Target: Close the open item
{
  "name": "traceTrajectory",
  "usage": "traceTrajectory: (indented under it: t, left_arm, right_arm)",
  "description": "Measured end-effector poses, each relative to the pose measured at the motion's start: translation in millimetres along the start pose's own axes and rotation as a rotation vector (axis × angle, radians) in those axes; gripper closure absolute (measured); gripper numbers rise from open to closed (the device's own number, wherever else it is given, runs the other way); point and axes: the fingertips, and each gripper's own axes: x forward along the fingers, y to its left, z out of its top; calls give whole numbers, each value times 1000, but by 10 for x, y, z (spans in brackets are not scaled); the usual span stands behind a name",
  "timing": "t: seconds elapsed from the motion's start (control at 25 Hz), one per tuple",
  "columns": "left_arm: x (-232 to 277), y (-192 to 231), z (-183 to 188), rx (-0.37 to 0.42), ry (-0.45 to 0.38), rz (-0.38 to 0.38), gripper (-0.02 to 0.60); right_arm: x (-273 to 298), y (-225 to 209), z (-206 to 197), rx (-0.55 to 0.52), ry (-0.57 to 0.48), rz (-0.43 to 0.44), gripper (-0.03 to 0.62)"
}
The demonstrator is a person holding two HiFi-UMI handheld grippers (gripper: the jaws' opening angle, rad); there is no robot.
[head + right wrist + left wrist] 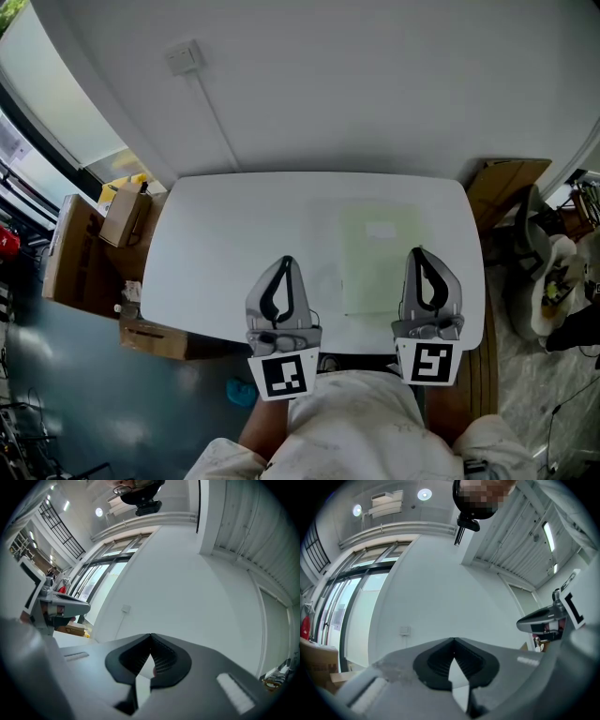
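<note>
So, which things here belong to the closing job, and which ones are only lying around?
For the job:
- pale green flat item, lying on the white table
- left gripper, shut and empty
- right gripper, shut and empty

Lying about:
- cardboard boxes on the floor beside the table
- wall socket

My target: pale green flat item (375, 267), rectangular, small whitish label (381, 230) near far end. Lies flat on white table (225, 244), right half, beside my right gripper (418, 253). Open or closed: can't tell.
</note>
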Motion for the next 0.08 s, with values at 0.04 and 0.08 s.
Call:
traceTrajectory:
  t: [0.04, 0.08]
  left_arm:
    - [8, -1, -2, -3, 2, -1, 580]
    - [16, -3, -5, -6, 4, -2, 580]
  right_arm:
    - [4, -1, -6, -3, 4, 1, 592]
    - [7, -3, -12, -7, 7, 2, 592]
